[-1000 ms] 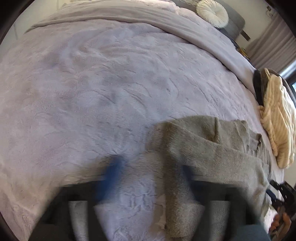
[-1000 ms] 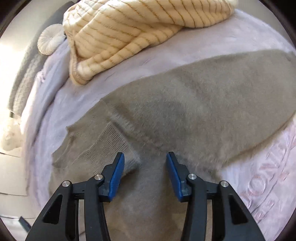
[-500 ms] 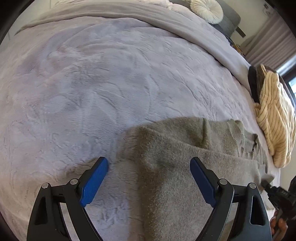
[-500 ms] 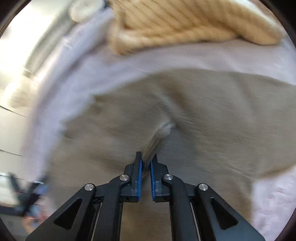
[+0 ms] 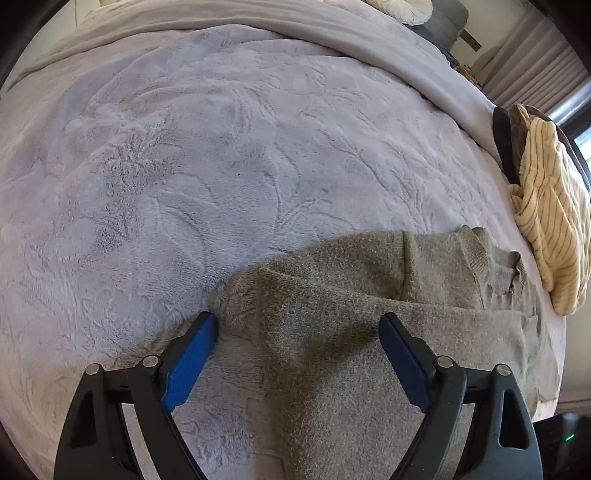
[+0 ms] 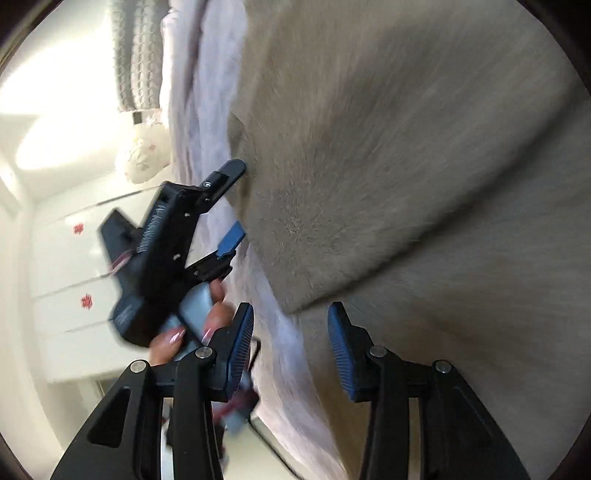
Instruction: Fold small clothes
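Sweater (image 5: 332,332), fuzzy grey-olive, folded over on lilac blanket (image 5: 184,166)

A wide bed fills the room, spread with a pale lilac plush blanket (image 5: 207,155) embossed with leafy swirls. Toward the head of the bed a smoother grey cover (image 5: 332,37) is folded across it, and a round cream pleated cushion (image 5: 399,4) lies at the far edge beside a grey upholstered headboard (image 5: 448,18). Past the bed's far right corner hang grey pleated curtains (image 5: 535,70), with a dark window frame (image 5: 570,107) beside them. Along the bed's other side stands a white wardrobe (image 6: 70,288) whose flat drawer fronts carry small red decals (image 6: 86,301). Strong daylight washes the white wall (image 6: 48,122) above it.
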A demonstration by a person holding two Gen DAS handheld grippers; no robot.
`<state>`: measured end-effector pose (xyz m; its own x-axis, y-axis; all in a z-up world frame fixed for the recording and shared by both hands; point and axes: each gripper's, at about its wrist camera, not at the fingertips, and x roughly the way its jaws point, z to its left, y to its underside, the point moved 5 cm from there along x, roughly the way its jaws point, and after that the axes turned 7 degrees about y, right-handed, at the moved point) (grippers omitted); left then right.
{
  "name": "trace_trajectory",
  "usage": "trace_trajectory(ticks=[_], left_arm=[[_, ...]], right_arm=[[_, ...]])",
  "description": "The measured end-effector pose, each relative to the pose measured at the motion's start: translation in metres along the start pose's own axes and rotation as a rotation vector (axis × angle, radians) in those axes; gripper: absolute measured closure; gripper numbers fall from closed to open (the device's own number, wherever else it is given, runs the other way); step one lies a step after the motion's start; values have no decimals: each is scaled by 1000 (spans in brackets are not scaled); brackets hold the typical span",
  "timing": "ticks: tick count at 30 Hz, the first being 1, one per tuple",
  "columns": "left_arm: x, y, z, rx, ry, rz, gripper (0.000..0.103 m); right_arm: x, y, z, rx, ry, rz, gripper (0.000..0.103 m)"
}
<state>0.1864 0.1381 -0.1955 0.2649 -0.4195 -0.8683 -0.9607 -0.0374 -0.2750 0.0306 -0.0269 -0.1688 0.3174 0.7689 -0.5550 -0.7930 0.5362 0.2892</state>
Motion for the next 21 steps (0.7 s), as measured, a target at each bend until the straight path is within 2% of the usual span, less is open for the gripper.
trace_trajectory(ticks=[1,2,3,4,6,8,13,14,16,17,18,20,21], left_arm=[[1,0,2,-8,1,7,35],[1,0,5,-18,9,10,58],[-1,0,5,-21,40,4,93],[-4,-1,5,-28,94,2,93],[-17,-2,5,-16,111,-37,93],[-27,0,10,18,97,-64,93],[-12,6,32,-11,80,-29,93],[-12,7,33,-14,78,-29,93],[-16,8,32,-14,72,-37,93],[-19,7,30,-6,59,-41,93],[-24,7,28,10,42,-48,93],[-31,11,23,37,23,-62,93],[-36,12,19,52,19,-69,93]], right_arm=[[6,-3,4,10,-15,-26,57],[11,-7,7,12,-23,-49,59],[17,-10,13,4,-24,-50,82],[22,-11,19,-8,-35,-34,98],[28,-11,36,-57,-60,-10,97],[36,-5,49,-126,-44,6,97],[73,-4,27,-146,135,75,96],[72,-4,24,-135,116,83,95],[58,-2,22,-134,121,100,84],[50,-1,21,-152,131,92,74],[30,-5,22,-179,150,56,62],[-17,-18,12,-211,237,-79,49],[-47,-22,1,-207,284,-161,48]])
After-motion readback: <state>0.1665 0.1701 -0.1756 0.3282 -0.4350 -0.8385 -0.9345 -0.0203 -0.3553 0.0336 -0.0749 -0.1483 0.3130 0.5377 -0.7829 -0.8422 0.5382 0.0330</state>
